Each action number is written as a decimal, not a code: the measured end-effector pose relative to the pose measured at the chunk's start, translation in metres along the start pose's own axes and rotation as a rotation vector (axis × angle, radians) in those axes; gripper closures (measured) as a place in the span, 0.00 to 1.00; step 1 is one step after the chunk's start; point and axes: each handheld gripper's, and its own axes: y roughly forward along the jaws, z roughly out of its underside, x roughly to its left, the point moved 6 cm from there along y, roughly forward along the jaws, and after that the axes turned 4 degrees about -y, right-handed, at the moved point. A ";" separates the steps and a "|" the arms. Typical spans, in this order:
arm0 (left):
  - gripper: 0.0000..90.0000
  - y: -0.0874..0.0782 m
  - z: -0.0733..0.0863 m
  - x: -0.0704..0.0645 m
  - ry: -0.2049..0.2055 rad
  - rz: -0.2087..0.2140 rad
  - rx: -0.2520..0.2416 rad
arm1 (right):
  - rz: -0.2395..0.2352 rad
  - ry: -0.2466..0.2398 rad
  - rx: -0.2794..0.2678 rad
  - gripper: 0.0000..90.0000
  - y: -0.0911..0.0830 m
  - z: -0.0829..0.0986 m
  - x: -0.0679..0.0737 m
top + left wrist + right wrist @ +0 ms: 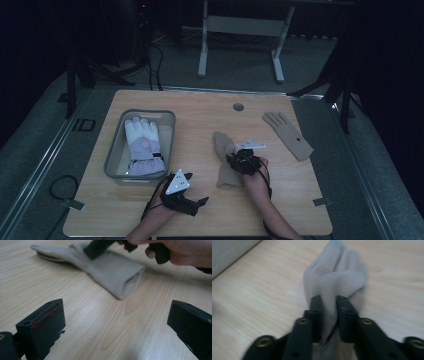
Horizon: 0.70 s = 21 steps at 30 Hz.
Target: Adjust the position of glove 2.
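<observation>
The right gripper point(329, 307) has its jaws pinched on a fold of the beige glove point(226, 159) at mid-table, long axis running near-to-far, fingers pointing away and cuff toward the person. The left gripper point(186, 197) waits spread wide and empty beside it. Judging by the bin point(114, 155) holding 1 white glove point(143, 146), this glove and its mate point(289, 134) remain to be moved.
</observation>
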 end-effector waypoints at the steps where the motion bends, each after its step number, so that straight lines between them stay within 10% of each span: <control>1: 0.02 0.000 0.000 0.000 -0.001 0.002 0.000 | 0.000 -0.016 0.010 0.71 0.003 0.003 0.002; 8: 0.02 0.000 0.000 0.000 0.000 0.007 -0.001 | 0.000 -0.035 0.021 0.59 0.008 0.008 0.007; 21: 0.02 -0.001 -0.001 -0.002 0.002 0.012 -0.013 | 0.160 -0.029 -0.020 0.56 0.023 0.003 0.023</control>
